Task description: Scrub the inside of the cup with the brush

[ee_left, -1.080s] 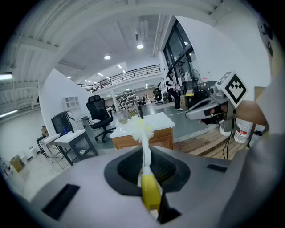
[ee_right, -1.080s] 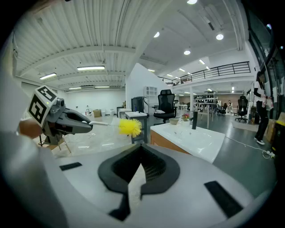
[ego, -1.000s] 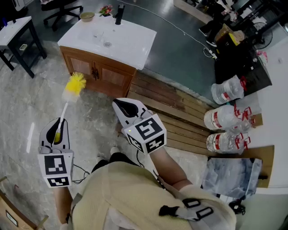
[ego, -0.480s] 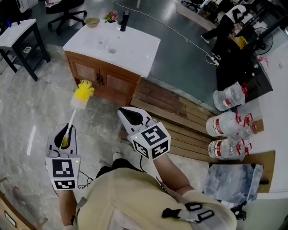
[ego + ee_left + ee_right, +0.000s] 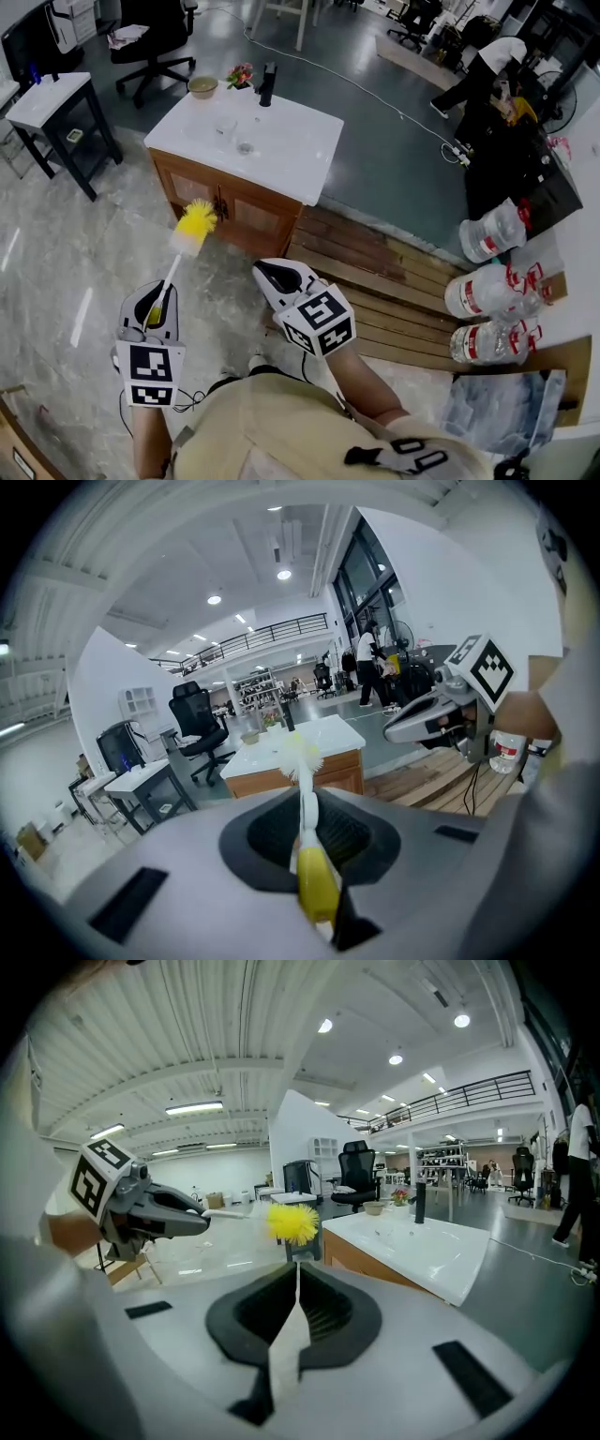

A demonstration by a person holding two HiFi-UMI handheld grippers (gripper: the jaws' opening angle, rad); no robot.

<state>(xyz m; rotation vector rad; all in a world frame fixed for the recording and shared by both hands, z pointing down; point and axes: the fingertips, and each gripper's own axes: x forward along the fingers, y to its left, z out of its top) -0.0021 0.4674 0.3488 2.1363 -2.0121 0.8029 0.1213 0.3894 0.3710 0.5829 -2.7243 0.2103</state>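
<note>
Jaws of left gripper (image 5: 305, 832): closed on brush (image 5: 302, 789), clamped at thick yellow handle end. Thin white stem running forward between them, yellow bristle head at far end, held in air and pointing toward washstand (image 5: 291, 164).

Jaws of right gripper (image 5: 296, 1283): pressed together, nothing between. Held in air just beside left gripper; both well apart from washstand.

Brush handling, judged: light. Stem slender and probably springy, bristles soft. Hold on thick handle sound, though long stem may twist in grip under scrubbing pressure.

Cup (image 5: 225, 125): apparently a small clear glass on white washstand top, near basin drain; too small to confirm. Judged light, hard, breakable, slippery when wet. Best taken round outer wall at mid-height with moderate squeeze, mouth left free for brush.

Also on top, at back edge: black tap (image 5: 269, 82), bowl (image 5: 202, 87), flowers (image 5: 240, 73).

Beyond: wooden slats (image 5: 375, 253), water bottles (image 5: 494, 232), office chair (image 5: 155, 33), side table (image 5: 47, 101).

Task state, judged: approach only. Cup not yet taken up, scrubbing not begun.
</note>
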